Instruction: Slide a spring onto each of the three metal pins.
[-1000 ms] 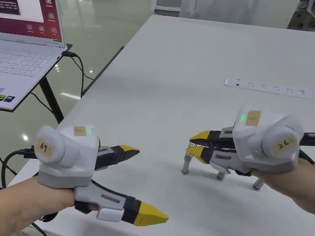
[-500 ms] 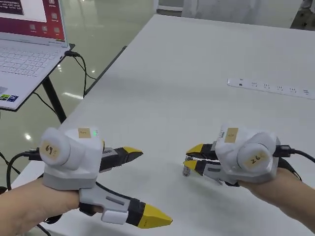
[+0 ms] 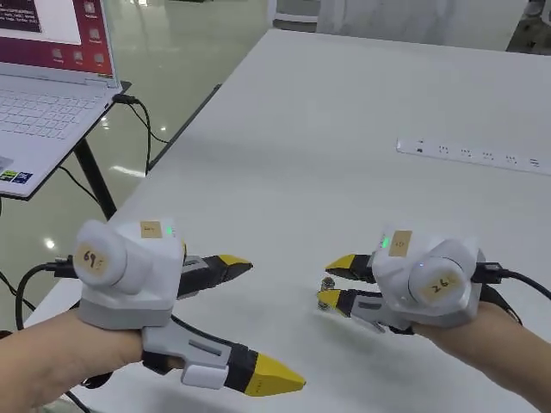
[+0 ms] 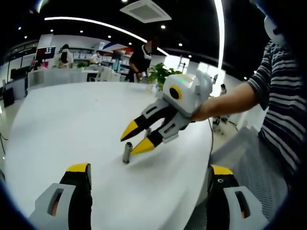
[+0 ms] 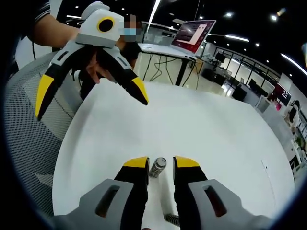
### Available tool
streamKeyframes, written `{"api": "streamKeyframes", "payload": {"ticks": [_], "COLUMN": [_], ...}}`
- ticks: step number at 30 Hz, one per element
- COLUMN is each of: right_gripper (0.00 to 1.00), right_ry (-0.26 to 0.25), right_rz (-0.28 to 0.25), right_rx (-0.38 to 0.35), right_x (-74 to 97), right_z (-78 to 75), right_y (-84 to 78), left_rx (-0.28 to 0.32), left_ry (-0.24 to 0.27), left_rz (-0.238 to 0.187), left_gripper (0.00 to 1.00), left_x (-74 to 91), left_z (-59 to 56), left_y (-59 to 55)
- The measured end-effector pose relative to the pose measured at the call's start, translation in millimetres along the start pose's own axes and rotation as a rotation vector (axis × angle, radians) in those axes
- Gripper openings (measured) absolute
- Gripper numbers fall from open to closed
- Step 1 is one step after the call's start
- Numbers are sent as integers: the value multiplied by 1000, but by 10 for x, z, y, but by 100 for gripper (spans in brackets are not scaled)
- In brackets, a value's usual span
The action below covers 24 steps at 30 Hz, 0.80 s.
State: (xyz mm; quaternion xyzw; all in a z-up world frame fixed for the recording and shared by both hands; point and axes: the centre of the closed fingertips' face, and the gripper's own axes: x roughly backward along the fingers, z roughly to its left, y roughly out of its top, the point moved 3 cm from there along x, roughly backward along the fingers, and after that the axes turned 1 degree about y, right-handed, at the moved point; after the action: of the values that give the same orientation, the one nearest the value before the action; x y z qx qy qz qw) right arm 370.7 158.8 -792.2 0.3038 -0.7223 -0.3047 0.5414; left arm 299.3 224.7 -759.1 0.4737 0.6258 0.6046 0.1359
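Working at white table (image 3: pixel 344 129) w/ both claws low at near edge. At near-left corner: L gripper (image 3: pixel 258 320), jaws splayed wide, released, nothing between. Same from left gripper view (image 4: pixel 149 168): yellow tips far apart at bottom, bare tabletop (image 4: pixel 57 115) ahead. In right gripper view, up top-left (image 5: pixel 91 96), tips pointing down toward table (image 5: pixel 216 129), hand behind.

Opposite, well apart from it: R gripper (image 3: pixel 334 280), tips aimed at L one. Jaws only slightly parted, not clenched. Gap a bit wider than pin (image 3: pixel 327 283) standing upright between tips on tabletop. From right gripper view (image 5: pixel 160 165), pin (image 5: pixel 157 167) w/ spring (image 5: pixel 154 170) coiled round shaft, close to one tip, thin gap to other; contact w/ first tip too close to call. From left gripper view, R gripper (image 4: pixel 133 140) angled down, lower tip just beside top of pin (image 4: pixel 126 153).

Low in right gripper view, between jaw bodies: second coil (image 5: pixel 170 219), too little shown to tell whether on a pin.

Elsewhere: open laptop (image 3: pixel 43 77) on stand at far left, power strip (image 3: pixel 473 157) far right on table, mesh chair (image 5: pixel 29 134) beyond table edge, striped sleeve (image 4: pixel 283 96) behind R gripper.
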Motion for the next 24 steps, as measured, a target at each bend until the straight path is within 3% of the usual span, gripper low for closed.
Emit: {"api": "streamKeyframes", "payload": {"ticks": [9,15,24], "right_gripper": [20,30,49], "right_ry": [-46,-66,-115], "right_rz": [-63,-154,-165], "right_rx": [-99,-252,-280], "right_x": [270,521,804], "right_z": [-98,-122,-65], "right_y": [66,74,-112], "left_rx": [-24,-35,-47], "left_ry": [18,22,33], "left_rz": [-17,-22,-31], "left_gripper": [98,98,98], "left_x": [-19,-34,-47], "left_z": [21,27,27], "left_y": [123,152,203]}}
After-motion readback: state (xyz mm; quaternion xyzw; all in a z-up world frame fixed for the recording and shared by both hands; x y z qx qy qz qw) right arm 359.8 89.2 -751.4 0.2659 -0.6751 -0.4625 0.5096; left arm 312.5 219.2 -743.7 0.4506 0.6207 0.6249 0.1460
